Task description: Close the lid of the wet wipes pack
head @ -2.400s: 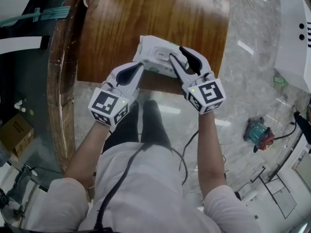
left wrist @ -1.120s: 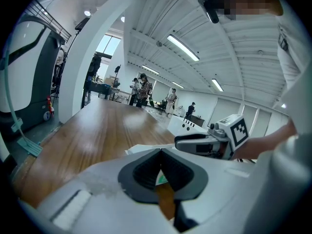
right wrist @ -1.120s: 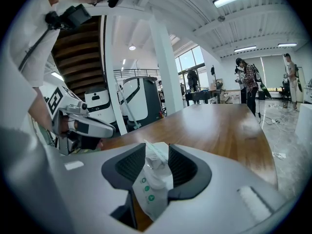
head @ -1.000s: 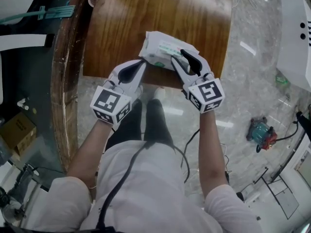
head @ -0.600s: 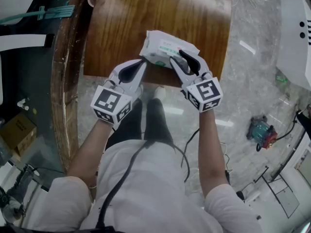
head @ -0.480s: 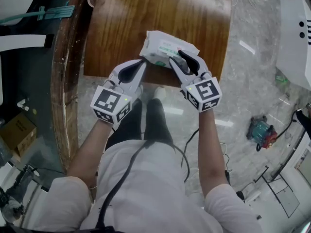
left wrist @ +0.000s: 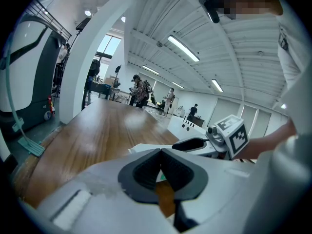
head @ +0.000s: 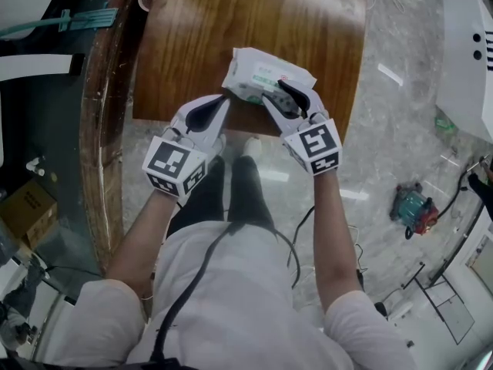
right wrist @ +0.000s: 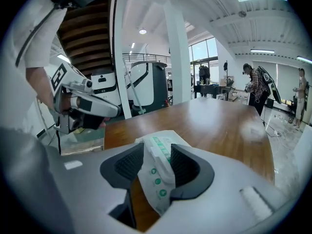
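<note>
Left gripper [head: 223,99] pinches a corner of the pack [head: 258,69]; the right gripper [head: 286,92] has just been opening its jaws, with the pack's end between them.
The pack lies at the table's [head: 223,21] near edge, bare wood beyond; its lid can't be made out behind the right gripper.

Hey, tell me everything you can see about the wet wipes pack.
The wet wipes pack is a soft white plastic pouch with green print, crinkled at its ends. It lies on the wooden table at the near edge, slightly askew. No raised lid shows on top. Its near end stands between the right tongs, whose jaws have just been opening; the shut left tongs seem to pinch its near left corner.
</note>
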The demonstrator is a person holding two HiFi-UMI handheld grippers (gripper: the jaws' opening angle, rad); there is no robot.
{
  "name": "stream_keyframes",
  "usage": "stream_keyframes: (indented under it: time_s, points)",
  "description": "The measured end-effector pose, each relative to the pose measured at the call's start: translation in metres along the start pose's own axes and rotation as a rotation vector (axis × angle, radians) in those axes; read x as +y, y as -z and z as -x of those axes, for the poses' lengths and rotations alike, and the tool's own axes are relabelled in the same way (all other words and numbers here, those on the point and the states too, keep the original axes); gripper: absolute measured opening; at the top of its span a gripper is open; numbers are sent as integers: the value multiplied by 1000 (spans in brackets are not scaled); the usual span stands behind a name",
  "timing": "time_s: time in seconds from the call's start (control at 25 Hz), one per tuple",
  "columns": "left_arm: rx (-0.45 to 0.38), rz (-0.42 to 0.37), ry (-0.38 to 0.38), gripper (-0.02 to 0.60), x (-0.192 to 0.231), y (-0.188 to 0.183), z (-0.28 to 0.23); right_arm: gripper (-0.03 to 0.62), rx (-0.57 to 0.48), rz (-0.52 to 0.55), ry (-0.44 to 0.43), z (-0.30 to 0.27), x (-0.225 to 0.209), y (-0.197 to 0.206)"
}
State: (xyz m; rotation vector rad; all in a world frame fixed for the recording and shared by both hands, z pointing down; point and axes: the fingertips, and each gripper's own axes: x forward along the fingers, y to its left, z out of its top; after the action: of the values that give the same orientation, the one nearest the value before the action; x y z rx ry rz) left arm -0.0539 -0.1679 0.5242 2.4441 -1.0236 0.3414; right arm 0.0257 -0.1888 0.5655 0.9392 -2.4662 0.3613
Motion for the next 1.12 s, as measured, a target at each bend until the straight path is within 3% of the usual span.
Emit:
stream_keyframes:
  time_s: [1.12]
  points:
    - [-10, -17, 24, 5, -13, -11, 2, 195, 178, 193, -51, -14, 24, 13]
